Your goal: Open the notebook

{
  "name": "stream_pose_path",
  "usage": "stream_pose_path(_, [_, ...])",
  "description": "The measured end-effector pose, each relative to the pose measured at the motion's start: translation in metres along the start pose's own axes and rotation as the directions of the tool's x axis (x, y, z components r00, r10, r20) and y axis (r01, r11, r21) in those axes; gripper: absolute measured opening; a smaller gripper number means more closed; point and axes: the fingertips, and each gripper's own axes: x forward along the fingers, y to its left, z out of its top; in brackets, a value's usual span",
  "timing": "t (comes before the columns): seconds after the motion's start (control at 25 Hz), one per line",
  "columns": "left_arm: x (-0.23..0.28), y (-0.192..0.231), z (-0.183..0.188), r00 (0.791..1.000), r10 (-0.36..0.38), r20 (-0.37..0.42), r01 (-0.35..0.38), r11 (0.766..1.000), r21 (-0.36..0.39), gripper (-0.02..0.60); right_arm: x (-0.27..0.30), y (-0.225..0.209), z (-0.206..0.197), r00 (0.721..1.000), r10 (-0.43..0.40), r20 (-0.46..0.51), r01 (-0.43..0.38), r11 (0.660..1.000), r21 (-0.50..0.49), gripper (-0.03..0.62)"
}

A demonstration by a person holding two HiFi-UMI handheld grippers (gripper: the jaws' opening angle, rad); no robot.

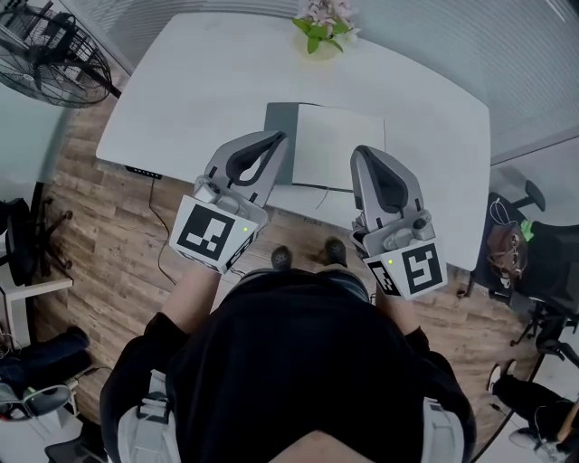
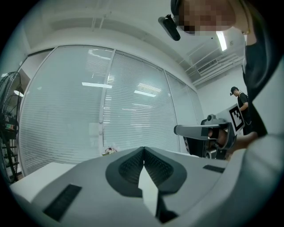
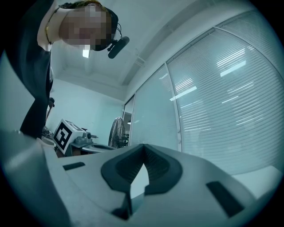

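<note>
Close to near edge of table [image 1: 208, 81], notebook [image 1: 339, 145]

The table [image 1: 181, 90] is plain white. On it the notebook [image 1: 339, 145] shows a white page, with a dark grey cover along its 9 o'clock side. The left gripper [image 1: 279, 137] and right gripper [image 1: 360, 152] are light grey with dark grey ribbed pads [image 2: 131, 168]. Each marker cube [image 1: 215, 233] bears black-and-white square patterns. At the table's 12 o'clock edge the flowers [image 1: 324, 25] are pale pink over green leaves. The floor [image 1: 118, 235] is brown wood planking. The fan [image 1: 54, 54] at 10 o'clock is black, as is the person's top [image 1: 298, 362].
</note>
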Motion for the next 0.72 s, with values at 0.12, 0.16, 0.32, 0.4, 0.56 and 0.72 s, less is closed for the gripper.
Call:
stream_pose_path(0.12, [0.003, -0.006, 0.006, 0.998, -0.014, 0.057, 0.012, 1.000, 0.028, 0.014, -0.001, 0.001, 0.000, 1.000, 0.001, 0.001, -0.001, 1.000, 0.001, 0.005])
stream_pose_path(0.16, [0.004, -0.007, 0.005, 0.998, -0.016, 0.058, 0.014, 0.999, 0.033, 0.014, -0.001, 0.001, 0.001, 1.000, -0.001, 0.003, 0.001, 1.000, 0.002, 0.004])
stream_pose_path(0.32, [0.003, -0.007, 0.003, 0.999, -0.019, 0.027, 0.018, 1.000, 0.011, 0.014, -0.002, 0.000, 0.001, 1.000, -0.009, 0.006, 0.009, 1.000, 0.001, 0.005])
stream_pose_path(0.4, [0.002, -0.008, 0.003, 0.999, -0.022, 0.027, 0.022, 1.000, 0.002, 0.014, -0.003, -0.001, 0.001, 1.000, -0.013, 0.007, 0.013, 1.000, 0.003, 0.005])
stream_pose_path(0.56, [0.001, -0.009, -0.003, 1.000, -0.020, -0.007, 0.020, 1.000, -0.005, 0.013, -0.004, -0.002, 0.002, 1.000, -0.024, 0.010, 0.024, 1.000, 0.008, 0.005])
stream_pose_path(0.72, [0.000, -0.012, -0.005, 1.000, -0.028, -0.012, 0.028, 1.000, -0.009, 0.014, -0.005, -0.001, 0.003, 1.000, -0.024, 0.008, 0.024, 1.000, 0.003, 0.005])
